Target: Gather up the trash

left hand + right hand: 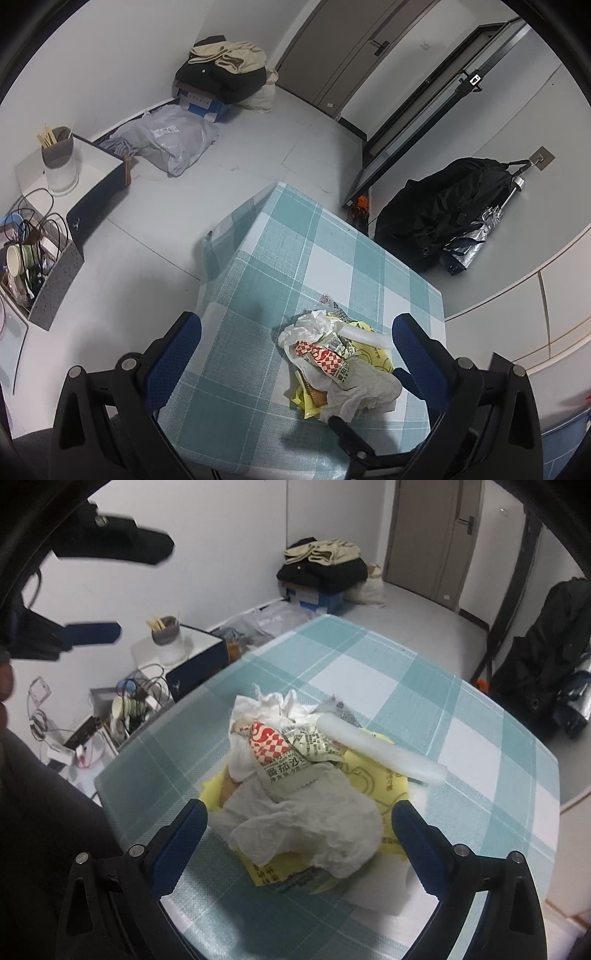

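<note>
Fingers, right: blue-padded fingers [417, 834] are spread wide, nothing gripped; the right gripper [299, 830] is held low over the trash pile [295, 775], which is framed between them.
Fingers, left: also spread wide and empty; the left gripper [295, 347] is held higher over the table, with the trash pile [336, 365] seen nearer its right finger.
Trash pile: crumpled white tissue [314, 830], a red-and-white checked sauce packet [273, 746], yellow printed wrappers [384, 779] and a white foam tube [380, 749] lying across the top, all heaped together.
Table: covered by a teal-and-white checked cloth [295, 236]; the pile is parked toward the near right part of it.
Floor stuff: a grey plastic bag [166, 140] and a stack of clothes on boxes [225, 70] by the wall, well apart from the table.
Far right: a black backpack [443, 210] is slumped against the wall.
Left side: a cup of sticks [59, 158] is set on a white box.
</note>
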Motion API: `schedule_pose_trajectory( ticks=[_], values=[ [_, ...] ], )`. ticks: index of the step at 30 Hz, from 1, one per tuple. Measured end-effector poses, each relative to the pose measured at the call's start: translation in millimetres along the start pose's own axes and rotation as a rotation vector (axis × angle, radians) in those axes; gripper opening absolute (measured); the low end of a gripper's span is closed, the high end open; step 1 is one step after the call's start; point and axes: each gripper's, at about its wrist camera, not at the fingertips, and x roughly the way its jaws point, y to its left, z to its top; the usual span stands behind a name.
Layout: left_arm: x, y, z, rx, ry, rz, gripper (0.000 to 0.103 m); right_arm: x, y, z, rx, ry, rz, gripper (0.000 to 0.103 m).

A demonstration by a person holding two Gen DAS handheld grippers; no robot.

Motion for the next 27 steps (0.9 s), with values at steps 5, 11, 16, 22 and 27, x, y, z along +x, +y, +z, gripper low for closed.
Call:
schedule_pose_trajectory(
  ticks=[5,11,16,22,27],
  values=[
    [-1.4,3.0,0.9,0.008,-0.01,0.012,0.102,8.7,6.1,0.2,-0.02,0.02,0.002,0.072],
    [-5.4,2.4,2.1,-0.005,-0.032,0.017,0.102,10.0,10.3,-1.5,-0.035,0.048,-0.011,0.043],
    [-5.0,-0.5,-1.1,0.012,-0.034,0.026,0.102,-1.0,-0.2,-5.8,0.009,0.042,0.018,0.022],
    [-1.5,-5.7,-3.5,0.025,-0.026,0.027,0.102,-18.8,-12.3,-15.1,0.064,0.025,0.054,0.018],
    [2.6,-11.8,-4.6,0.043,-0.032,0.053,0.102,-29.9,-17.7,-24.7,0.083,0.015,0.072,0.016]
  ],
)
